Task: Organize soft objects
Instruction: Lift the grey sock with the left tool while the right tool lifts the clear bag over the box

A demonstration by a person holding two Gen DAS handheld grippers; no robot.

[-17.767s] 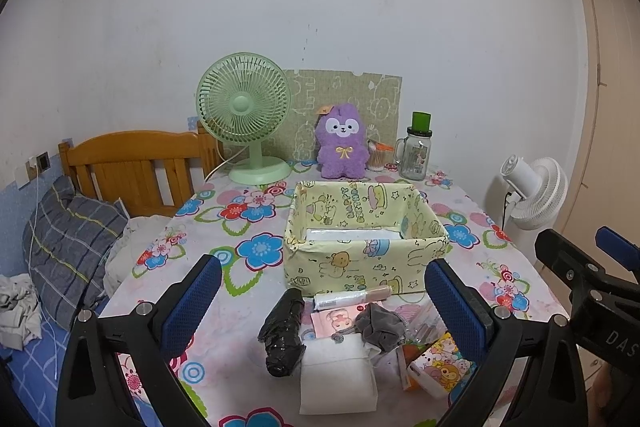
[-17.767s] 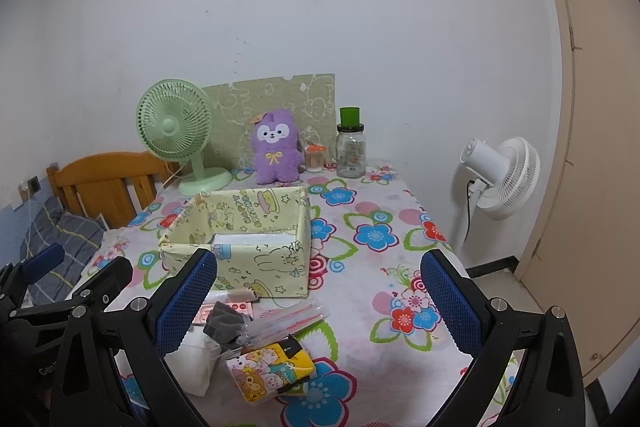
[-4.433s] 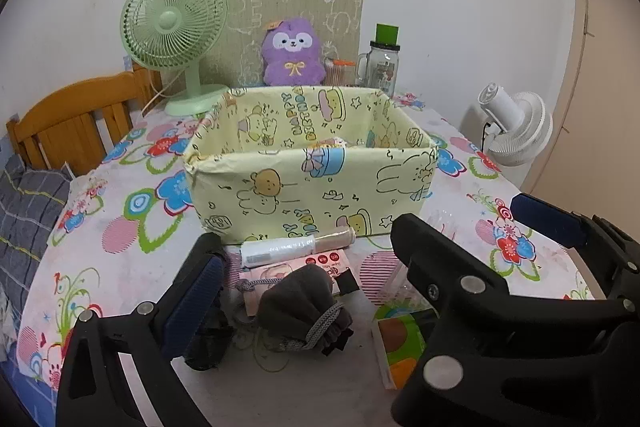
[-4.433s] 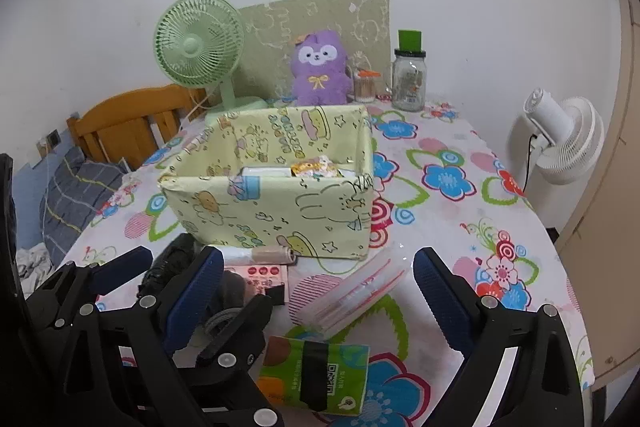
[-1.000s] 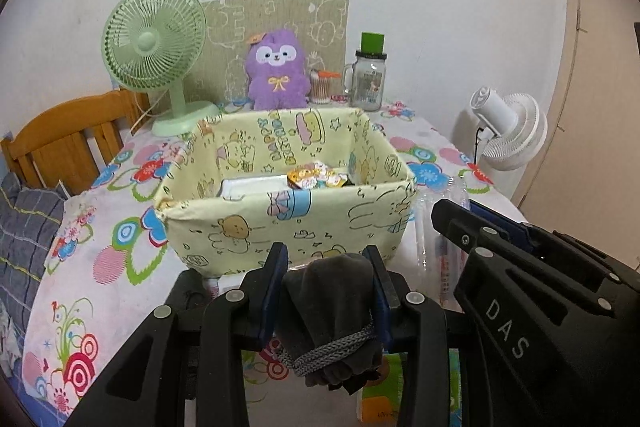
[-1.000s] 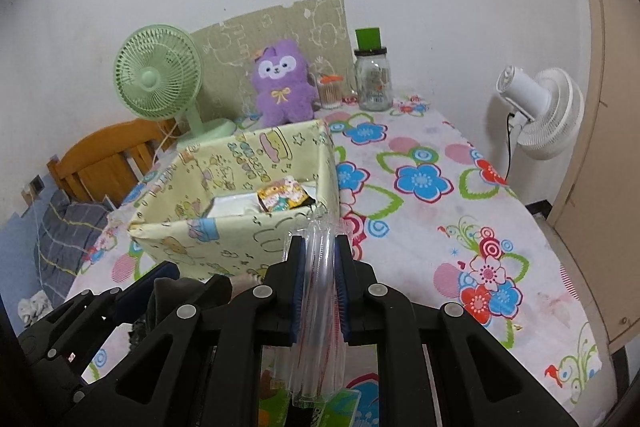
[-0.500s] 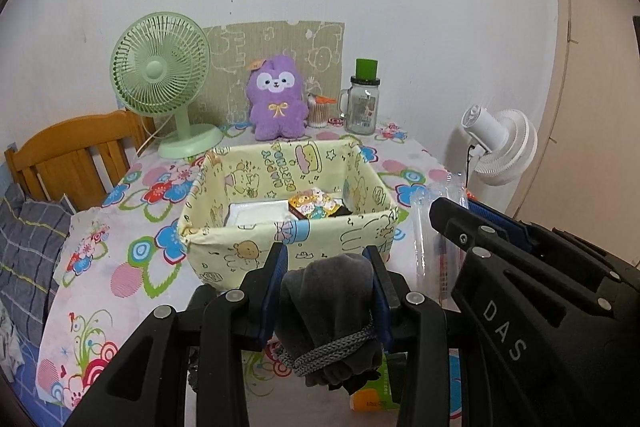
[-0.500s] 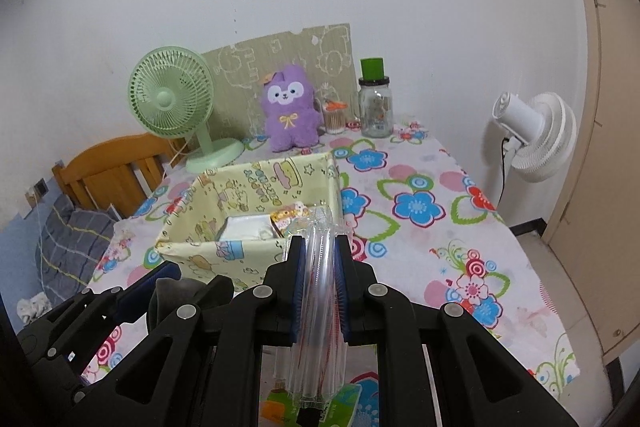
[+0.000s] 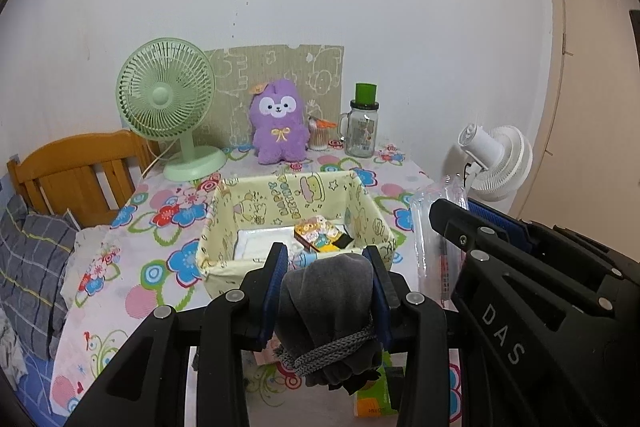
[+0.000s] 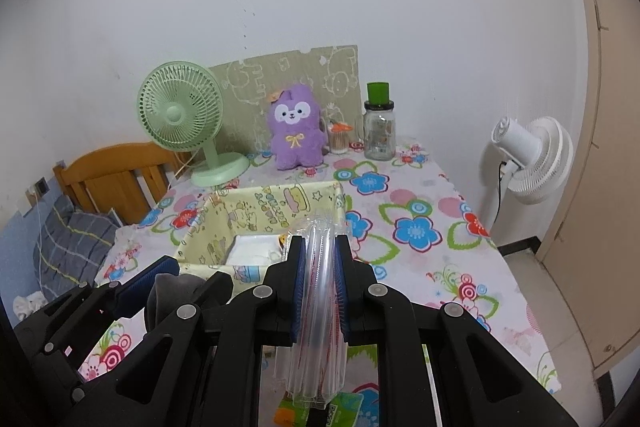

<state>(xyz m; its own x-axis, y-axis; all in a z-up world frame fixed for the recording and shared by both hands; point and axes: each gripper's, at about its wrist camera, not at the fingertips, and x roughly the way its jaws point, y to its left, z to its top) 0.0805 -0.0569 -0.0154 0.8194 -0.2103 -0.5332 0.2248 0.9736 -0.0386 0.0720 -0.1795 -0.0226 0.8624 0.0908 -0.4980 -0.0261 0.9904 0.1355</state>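
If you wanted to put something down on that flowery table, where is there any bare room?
The flowered tablecloth lies bare to the right of the yellow cartoon-print fabric box, out toward the white floor fan. A narrower bare strip runs left of the box, below the green desk fan. The back edge is crowded: purple plush toy, green-lidded glass jar.

The left gripper point(image 9: 327, 301) pointed forward and a bit down, its blue-padded jaws squeezed on a soft grey drawstring pouch point(image 9: 328, 311). The right gripper point(image 10: 320, 289) sat just beside it, tilted down the same way, its jaws clamped tight on a clear plastic packet of straws point(image 10: 318, 311).
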